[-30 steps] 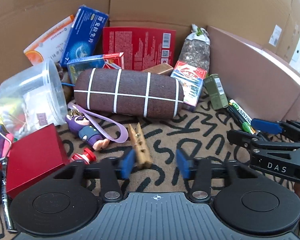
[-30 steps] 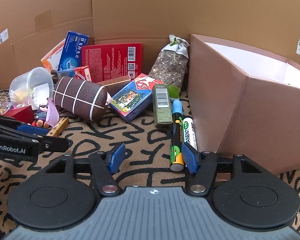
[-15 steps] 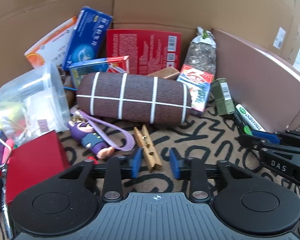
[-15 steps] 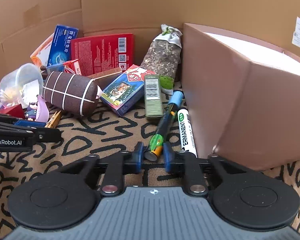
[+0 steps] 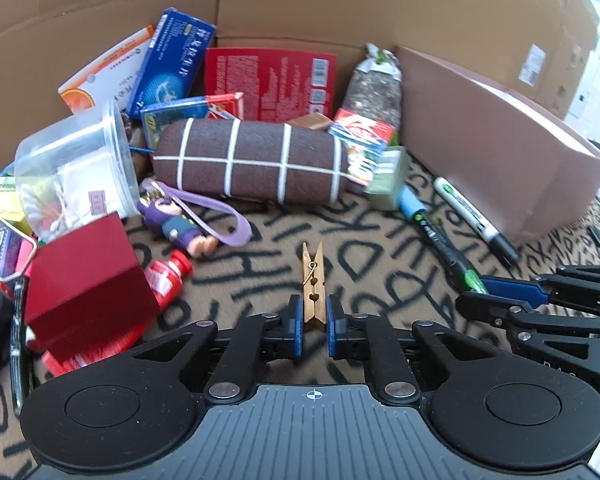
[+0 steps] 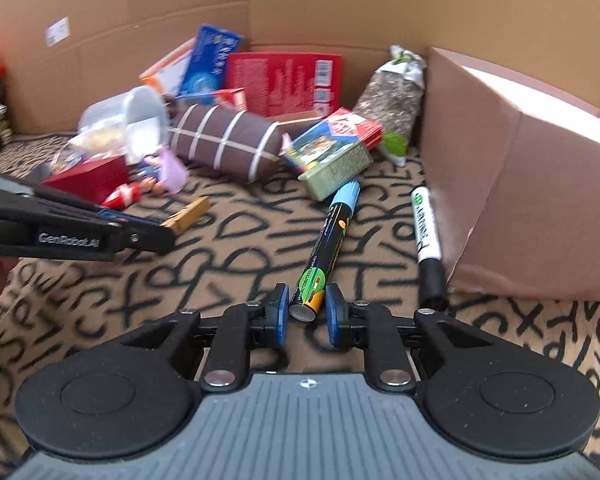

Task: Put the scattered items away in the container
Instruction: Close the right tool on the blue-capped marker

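Both grippers closed further | left gripper [image 5: 311, 322]: clothespin [image 5: 313, 280] | right gripper [image 6: 307, 315]: marker [image 6: 327, 246]

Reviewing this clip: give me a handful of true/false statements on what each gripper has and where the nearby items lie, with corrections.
1. The left gripper is closed on the wooden clothespin. True.
2. The right gripper holds the white-barrelled permanent marker. False: it grips the blue-capped black marker; the white one lies on the mat beside the brown box.
3. The clear plastic tub stands upright. False: it lies tipped on its side.
4. The checked brown case lies on the patterned mat. True.
5. The clothespin is already inside the brown box. False: it is between the left gripper's pads, above the mat.
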`<state>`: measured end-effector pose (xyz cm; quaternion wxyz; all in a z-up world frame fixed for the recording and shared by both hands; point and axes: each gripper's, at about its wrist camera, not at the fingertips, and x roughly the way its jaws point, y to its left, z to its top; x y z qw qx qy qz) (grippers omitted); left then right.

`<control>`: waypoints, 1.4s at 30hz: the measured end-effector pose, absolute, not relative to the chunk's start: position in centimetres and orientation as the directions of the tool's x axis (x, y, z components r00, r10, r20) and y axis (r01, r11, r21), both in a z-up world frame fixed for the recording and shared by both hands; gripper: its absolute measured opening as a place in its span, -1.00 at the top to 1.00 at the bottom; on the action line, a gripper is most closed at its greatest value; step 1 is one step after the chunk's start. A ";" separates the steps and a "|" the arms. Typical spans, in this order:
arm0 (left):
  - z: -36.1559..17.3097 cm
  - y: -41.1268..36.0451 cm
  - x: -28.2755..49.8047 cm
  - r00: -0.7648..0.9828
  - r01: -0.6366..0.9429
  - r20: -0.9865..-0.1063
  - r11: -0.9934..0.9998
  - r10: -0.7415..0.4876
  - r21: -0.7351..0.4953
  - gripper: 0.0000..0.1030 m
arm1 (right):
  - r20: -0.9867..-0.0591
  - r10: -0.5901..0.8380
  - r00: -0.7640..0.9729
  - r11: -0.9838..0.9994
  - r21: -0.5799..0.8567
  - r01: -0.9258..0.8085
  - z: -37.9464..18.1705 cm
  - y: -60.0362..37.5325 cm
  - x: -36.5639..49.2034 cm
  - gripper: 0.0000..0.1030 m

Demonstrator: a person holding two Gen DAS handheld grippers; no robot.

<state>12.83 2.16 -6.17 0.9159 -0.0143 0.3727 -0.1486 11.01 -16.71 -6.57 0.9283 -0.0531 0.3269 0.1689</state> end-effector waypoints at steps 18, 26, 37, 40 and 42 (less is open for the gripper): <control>-6.0 0.9 13.0 0.672 0.277 -0.688 0.955 -0.273 -0.108 -0.03 | -0.614 0.266 0.743 0.950 0.036 -0.311 -6.3 -16.9 12.4 0.24; -6.2 0.0 12.6 0.680 0.310 -0.688 0.950 -0.253 -0.043 0.59 | -0.617 0.265 0.741 0.951 0.039 -0.307 -6.8 -16.6 13.2 0.23; -6.5 -0.9 11.8 0.688 0.343 -0.678 0.939 -0.259 -0.012 0.18 | -0.599 0.251 0.760 0.956 0.031 -0.291 -7.2 -16.0 13.2 0.19; -6.5 -0.9 11.7 0.694 0.332 -0.677 0.943 -0.246 -0.002 0.53 | -0.597 0.255 0.761 0.953 0.023 -0.301 -7.2 -15.9 12.8 0.28; -6.5 -0.7 11.7 0.693 0.329 -0.677 0.944 -0.249 -0.010 0.51 | -0.596 0.257 0.760 0.952 0.021 -0.306 -7.2 -15.9 12.7 0.39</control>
